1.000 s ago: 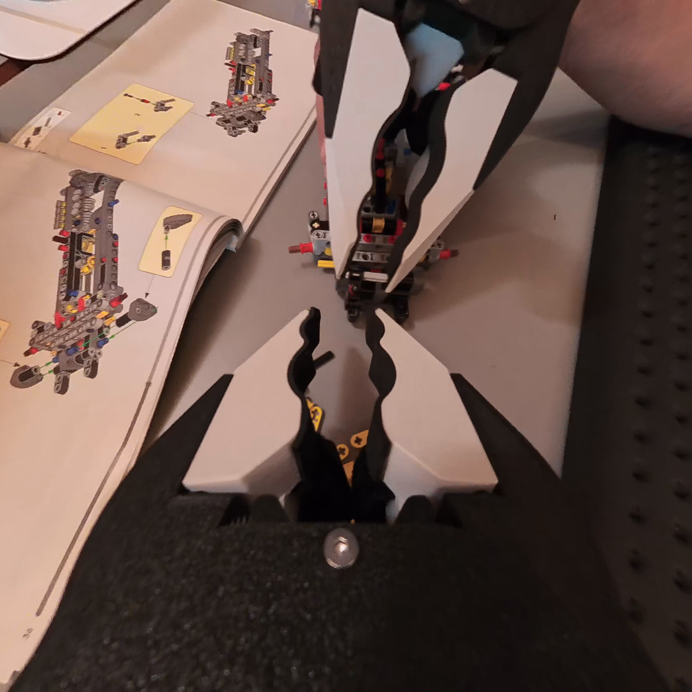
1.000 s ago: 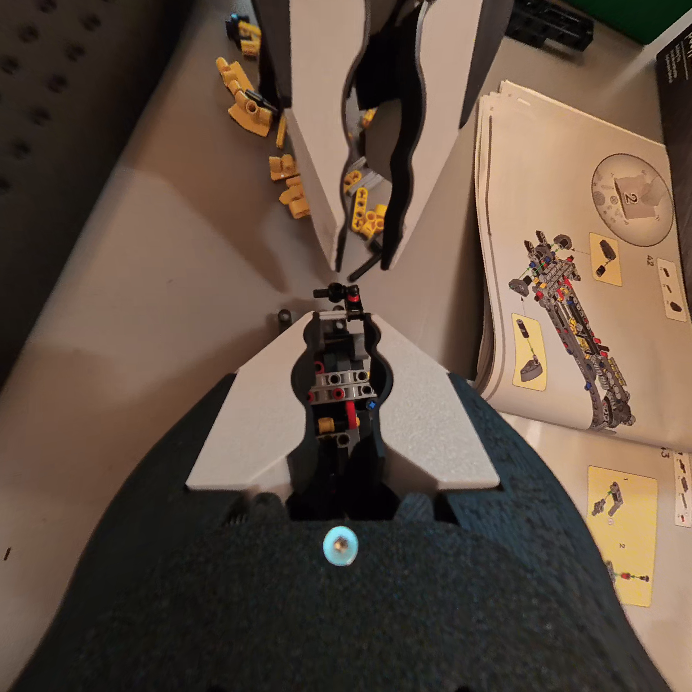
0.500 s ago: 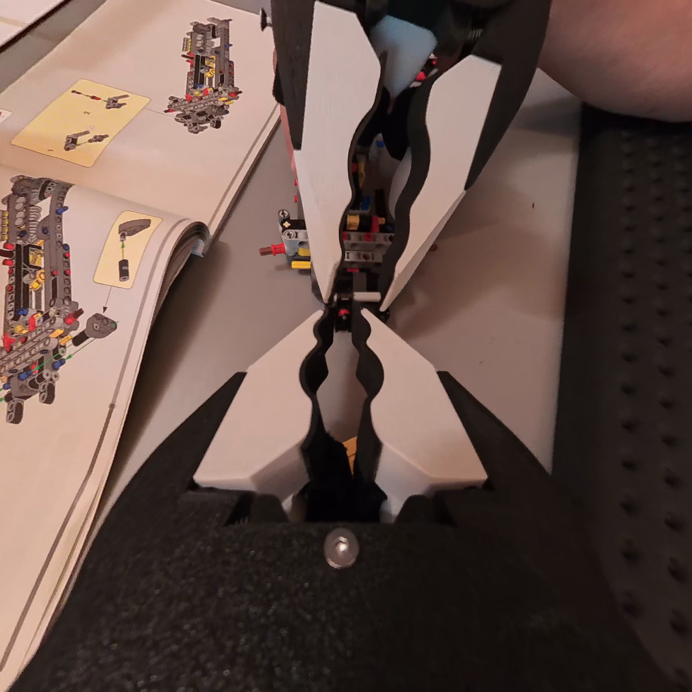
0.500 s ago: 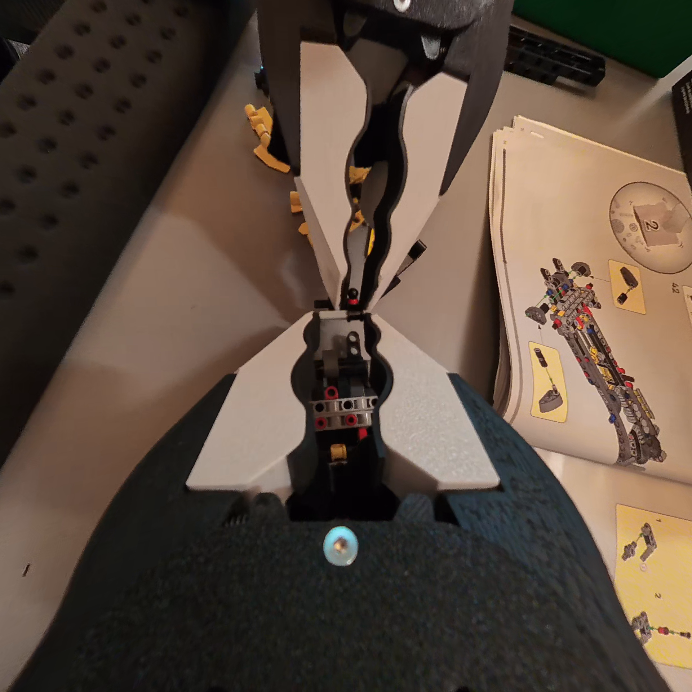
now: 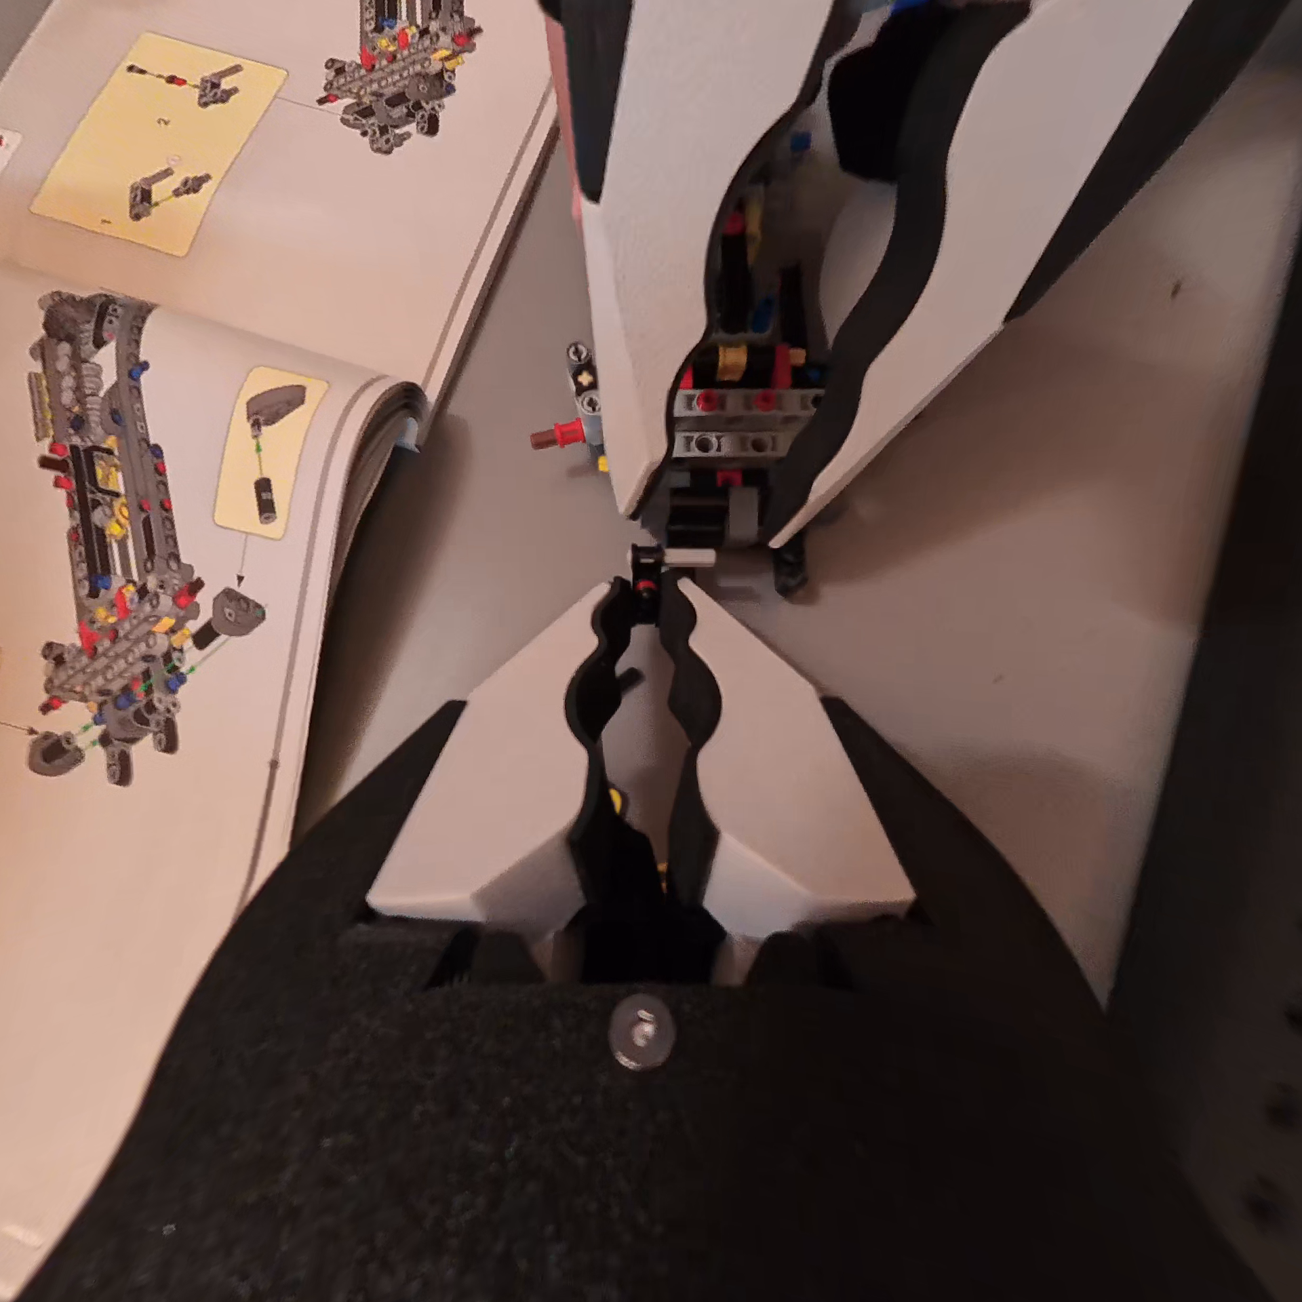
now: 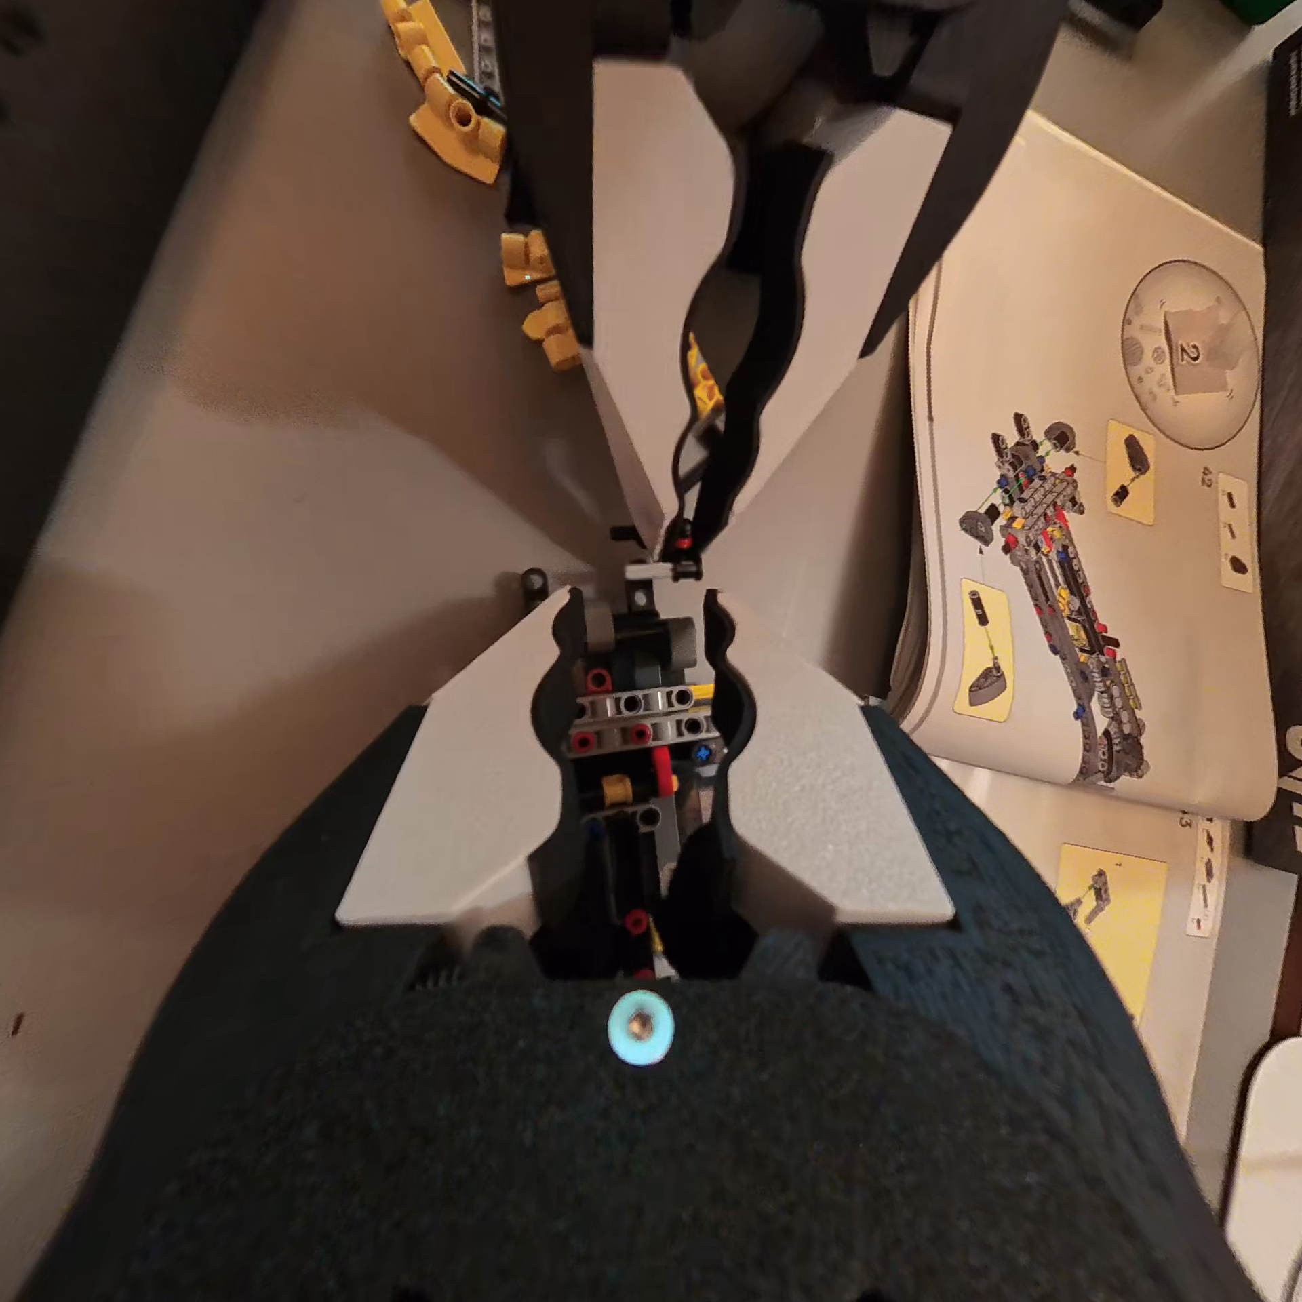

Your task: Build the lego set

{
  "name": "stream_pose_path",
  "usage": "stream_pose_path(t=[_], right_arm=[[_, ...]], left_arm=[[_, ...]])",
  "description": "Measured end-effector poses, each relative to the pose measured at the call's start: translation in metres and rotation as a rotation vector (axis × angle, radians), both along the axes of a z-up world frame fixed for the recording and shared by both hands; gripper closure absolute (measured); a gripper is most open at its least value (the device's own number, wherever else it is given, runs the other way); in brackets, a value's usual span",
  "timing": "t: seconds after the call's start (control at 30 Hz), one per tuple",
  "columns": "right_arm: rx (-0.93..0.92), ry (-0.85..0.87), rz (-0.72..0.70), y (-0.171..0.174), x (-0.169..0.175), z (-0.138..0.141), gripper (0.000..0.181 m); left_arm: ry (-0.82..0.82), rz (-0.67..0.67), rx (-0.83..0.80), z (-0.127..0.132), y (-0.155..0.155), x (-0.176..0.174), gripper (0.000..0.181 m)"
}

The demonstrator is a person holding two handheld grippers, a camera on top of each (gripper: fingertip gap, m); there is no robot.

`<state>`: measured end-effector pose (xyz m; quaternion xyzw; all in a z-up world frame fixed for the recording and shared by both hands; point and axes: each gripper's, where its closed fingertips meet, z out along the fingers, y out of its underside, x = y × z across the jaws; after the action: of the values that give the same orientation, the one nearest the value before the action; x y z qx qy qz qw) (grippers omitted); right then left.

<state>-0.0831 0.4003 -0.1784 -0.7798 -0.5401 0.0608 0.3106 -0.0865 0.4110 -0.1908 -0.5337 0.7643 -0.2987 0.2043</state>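
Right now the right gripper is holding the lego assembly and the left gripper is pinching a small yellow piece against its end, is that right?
Not quite. The right gripper does hold the lego assembly, but the piece pinched in the left gripper is black and red, not yellow. The left wrist view shows it at the assembly's end.

The instruction booklet (image 5: 211, 423) lies left of the model (image 5: 740, 423), loose pieces (image 6: 542, 303) seemingly behind.
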Motion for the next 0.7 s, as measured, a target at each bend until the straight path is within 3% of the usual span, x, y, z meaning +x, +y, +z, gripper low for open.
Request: stream_pose_path(t=[0.33, 0.7], right_arm=[[-0.086, 0.006, -0.029, -0.002, 0.003, -0.008, 0.132], [-0.081, 0.0, -0.017, 0.0, 0.002, -0.011, 0.139]], left_arm=[[0.038, 0.041, 0.111, -0.001, 0.003, 0.006, 0.175], [0.082, 0.044, 0.207, -0.001, 0.004, 0.005, 0.175]])
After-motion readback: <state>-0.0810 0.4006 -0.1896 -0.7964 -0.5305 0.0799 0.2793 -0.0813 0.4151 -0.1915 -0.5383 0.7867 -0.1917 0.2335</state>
